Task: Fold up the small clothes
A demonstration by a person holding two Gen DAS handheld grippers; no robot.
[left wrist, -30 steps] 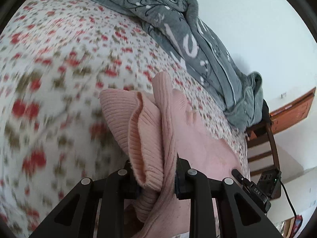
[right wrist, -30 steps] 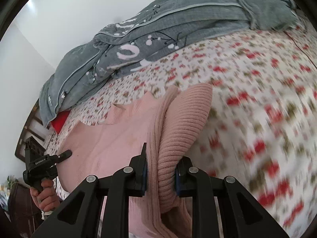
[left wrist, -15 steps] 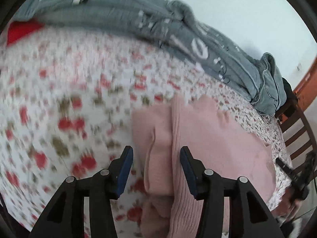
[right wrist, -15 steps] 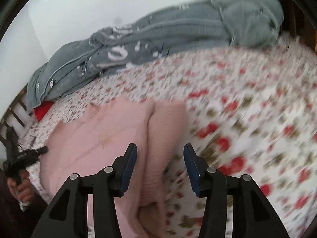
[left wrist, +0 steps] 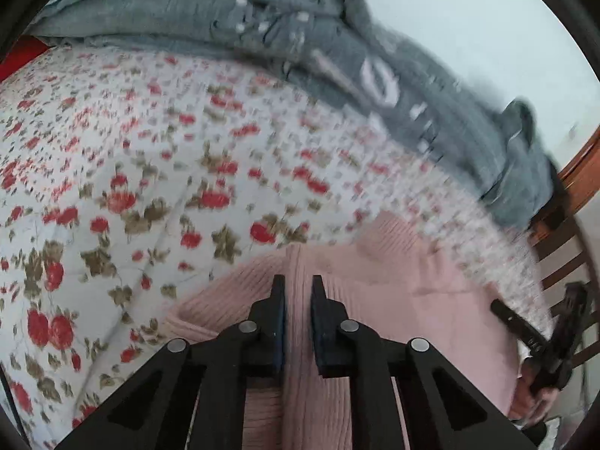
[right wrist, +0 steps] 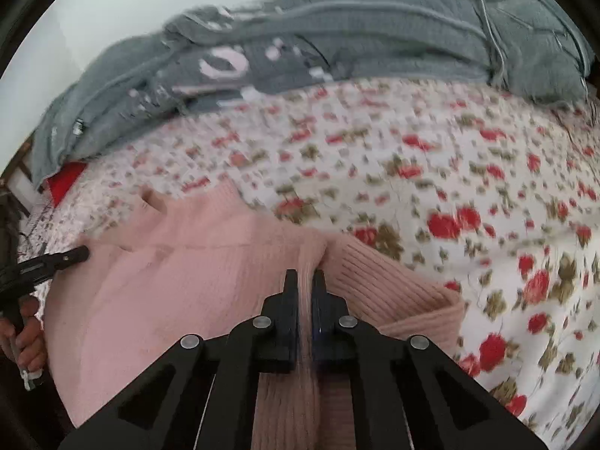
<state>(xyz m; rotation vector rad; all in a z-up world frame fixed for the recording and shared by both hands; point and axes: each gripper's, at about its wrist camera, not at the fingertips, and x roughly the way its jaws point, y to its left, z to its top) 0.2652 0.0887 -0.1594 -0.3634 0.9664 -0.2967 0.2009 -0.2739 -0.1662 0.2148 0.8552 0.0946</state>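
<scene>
The pink sweater point(left wrist: 393, 300) lies on the flowered bedspread point(left wrist: 150, 150). The left gripper point(left wrist: 298, 288) and right gripper point(right wrist: 305, 281) each pinch a ribbed edge; next, I reckon, both carry it over into a fold.

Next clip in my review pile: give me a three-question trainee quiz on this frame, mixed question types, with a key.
1. True or false: the left gripper is closed on a ridge of the pink sweater.
2. Multiple choice: what lies along the far edge of the floral bedsheet? A) a grey blanket B) a stack of towels C) a laundry basket
3. Fill in: the right gripper pinches a fold of the ____ knit.

Key:
1. True; ribbed fabric fills the narrow gap between its fingers.
2. A; the grey blanket is bunched against the wall.
3. Pink.
</scene>
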